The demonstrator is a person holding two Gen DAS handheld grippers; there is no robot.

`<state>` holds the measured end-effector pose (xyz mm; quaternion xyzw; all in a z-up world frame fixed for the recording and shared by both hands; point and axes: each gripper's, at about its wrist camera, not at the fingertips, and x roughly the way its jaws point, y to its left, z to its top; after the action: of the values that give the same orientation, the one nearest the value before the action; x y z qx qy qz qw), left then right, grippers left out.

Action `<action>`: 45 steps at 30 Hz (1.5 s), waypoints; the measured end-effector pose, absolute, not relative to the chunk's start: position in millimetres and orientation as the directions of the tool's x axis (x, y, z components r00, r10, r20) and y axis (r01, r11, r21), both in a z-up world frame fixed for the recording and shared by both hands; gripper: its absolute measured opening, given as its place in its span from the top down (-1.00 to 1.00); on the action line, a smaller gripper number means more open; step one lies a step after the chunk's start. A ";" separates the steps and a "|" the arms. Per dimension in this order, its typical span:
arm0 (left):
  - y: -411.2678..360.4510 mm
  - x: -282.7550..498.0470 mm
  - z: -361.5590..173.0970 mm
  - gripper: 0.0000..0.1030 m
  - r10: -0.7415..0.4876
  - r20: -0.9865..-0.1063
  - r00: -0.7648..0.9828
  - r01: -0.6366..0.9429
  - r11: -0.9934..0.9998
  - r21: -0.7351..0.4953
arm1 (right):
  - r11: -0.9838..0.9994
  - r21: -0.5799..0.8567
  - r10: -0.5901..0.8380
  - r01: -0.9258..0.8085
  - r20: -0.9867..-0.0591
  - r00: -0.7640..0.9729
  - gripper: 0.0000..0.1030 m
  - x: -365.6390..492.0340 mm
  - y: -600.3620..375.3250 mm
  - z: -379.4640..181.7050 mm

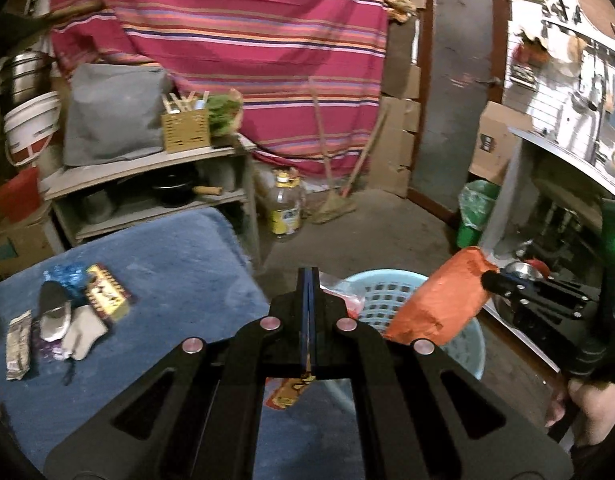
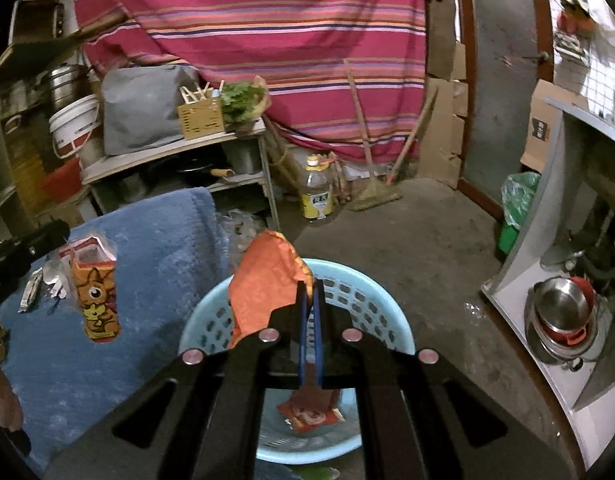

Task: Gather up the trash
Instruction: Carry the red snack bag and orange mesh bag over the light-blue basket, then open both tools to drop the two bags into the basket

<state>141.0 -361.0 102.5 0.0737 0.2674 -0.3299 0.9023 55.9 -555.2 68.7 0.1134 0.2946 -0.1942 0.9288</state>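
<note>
Your right gripper [image 2: 310,280] is clamped on an orange wrapper [image 2: 263,284], which sticks up and to the left of the jaws, directly over the pale blue basket [image 2: 391,328] on the floor. That is the relation the coming move turns on: the basket's mouth lies straight below this wrapper, so opening the jaws should be enough to drop it in. The wrapper's long axis runs upward and away from the tips, so it may tip toward the basket's left rim as it falls.

Your left gripper [image 1: 308,276] is also closed, pinching a printed carton-like packet [image 2: 94,292] that hangs long axis down over the right edge of the blue mat [image 1: 167,256]. It is just beside the basket, not over it, so that hand would need to come across to the right before letting go. Your right hand is the nearer one.

In the basket one red-and-orange printed wrapper [image 2: 312,412] already lies on the bottom.

More trash waits near the mat's left edge: a silvery packet [image 1: 18,344], a crumpled blue bag [image 1: 67,278], a yellow-and-red printed wrapper [image 1: 107,294] and some pale scraps [image 1: 81,330], all well apart from both grippers.
</note>
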 end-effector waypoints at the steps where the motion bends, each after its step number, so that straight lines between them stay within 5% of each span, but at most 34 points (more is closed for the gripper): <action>1: -366.5 139.3 100.7 1.00 -0.561 -0.534 0.633 0.642 0.765 -0.043 | 0.897 0.096 -0.296 0.432 -0.594 0.748 0.94 54.3 -558.5 66.4; 33: -431.9 165.9 59.6 0.96 -0.561 -0.615 0.554 0.685 0.727 -0.045 | 0.862 0.082 -0.331 0.501 -0.657 0.677 0.94 50.7 -592.5 40.1; 36: -423.8 166.9 62.1 0.46 -0.547 -0.609 0.574 0.670 0.741 -0.034 | 0.863 0.079 -0.329 0.499 -0.662 0.674 0.94 54.2 -591.1 38.9; 38: -413.1 164.4 66.4 -0.05 -0.534 -0.586 0.610 0.652 0.758 -0.013 | 0.865 0.078 -0.326 0.496 -0.665 0.672 0.94 56.9 -589.7 37.5; 45: -369.9 163.8 74.0 -0.60 -0.472 -0.556 0.684 0.587 0.809 0.036 | 0.873 0.082 -0.303 0.480 -0.680 0.668 0.94 72.8 -576.9 28.4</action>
<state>163.8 -369.9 74.0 0.1062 0.2711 -0.2904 0.9115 72.8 -576.9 28.4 0.1283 0.3451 -0.2168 0.9041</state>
